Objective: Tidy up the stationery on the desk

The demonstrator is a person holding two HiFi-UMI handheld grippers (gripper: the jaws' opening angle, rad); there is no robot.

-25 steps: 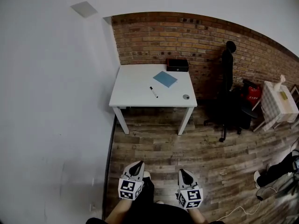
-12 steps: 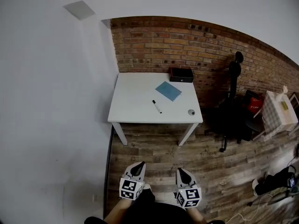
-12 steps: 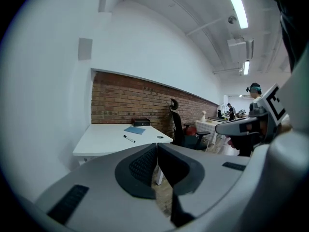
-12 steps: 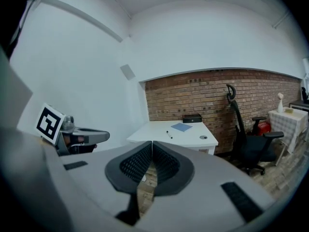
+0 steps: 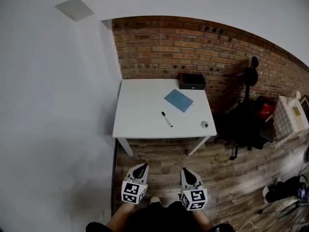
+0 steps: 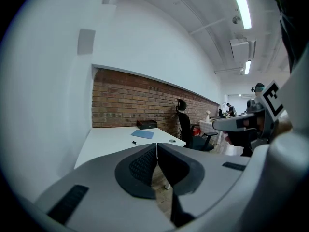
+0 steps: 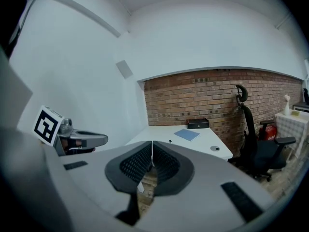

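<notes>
At the head view's bottom edge: forearms cut off; left gripper (image 5: 141, 166) and right gripper (image 5: 186, 171) point forward side by side, short of the desk (image 5: 137, 115). Desk bears pen (image 5: 166, 119), blue notebook (image 5: 178, 100), black box (image 5: 192, 80) and a small round item (image 5: 204, 124), kind unclear. Desk stands nearer than a second ago.
Left gripper view: jaws pressed together, empty.
Right gripper view: jaws together, nothing held.

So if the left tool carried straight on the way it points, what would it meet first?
Likely the white desk, at its front edge near the left leg; only wooden floor lies between. Depth is unclear, so the shut, empty left tool might reach the floor first.
</notes>
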